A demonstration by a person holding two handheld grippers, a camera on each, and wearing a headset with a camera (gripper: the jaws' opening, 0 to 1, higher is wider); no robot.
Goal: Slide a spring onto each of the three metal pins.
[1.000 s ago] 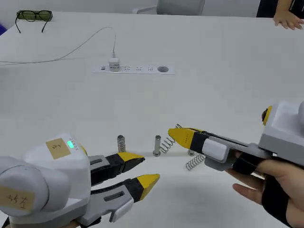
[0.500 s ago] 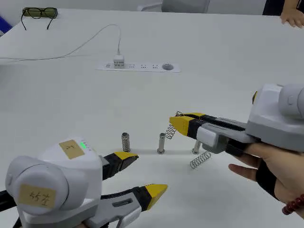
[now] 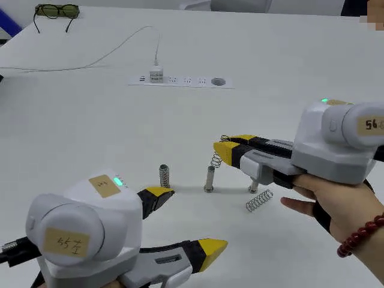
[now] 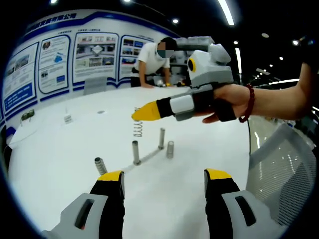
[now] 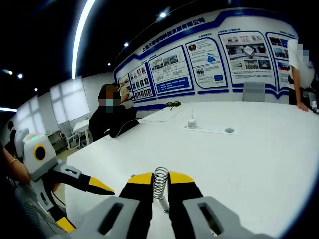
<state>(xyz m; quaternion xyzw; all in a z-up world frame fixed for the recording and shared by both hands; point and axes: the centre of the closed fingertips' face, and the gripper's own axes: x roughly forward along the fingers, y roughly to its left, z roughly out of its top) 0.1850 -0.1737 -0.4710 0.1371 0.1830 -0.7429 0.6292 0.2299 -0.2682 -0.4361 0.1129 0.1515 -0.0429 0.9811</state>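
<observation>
A held spring (image 3: 216,159) hangs from the tips of the right gripper (image 3: 223,146), whose jaws are closed on its upper coils; in the right gripper view the coils are seen pinched between the two yellow tips. The spring is carried above the table (image 3: 90,132), at about 1 o'clock of the bare middle pin (image 3: 209,179) and just beside its top; whether its lower end touches the pin cannot be told from the head view.

At 9 o'clock of the middle pin stands the left pin (image 3: 164,176), upright and sheathed in coils. At 3 o'clock the right pin (image 3: 253,188) is partly hidden under the right gripper. A loose spring (image 3: 259,200) lies flat on the table at 4 o'clock, near the right pin.

The left gripper (image 3: 187,221) is held at 7 o'clock, apart from the pins, with its jaws spread wide and nothing between them.

Far off at 12 o'clock a power strip (image 3: 180,80) is set into the table, and a pair of glasses (image 3: 56,11) is seen at 10 o'clock near the far corner.
</observation>
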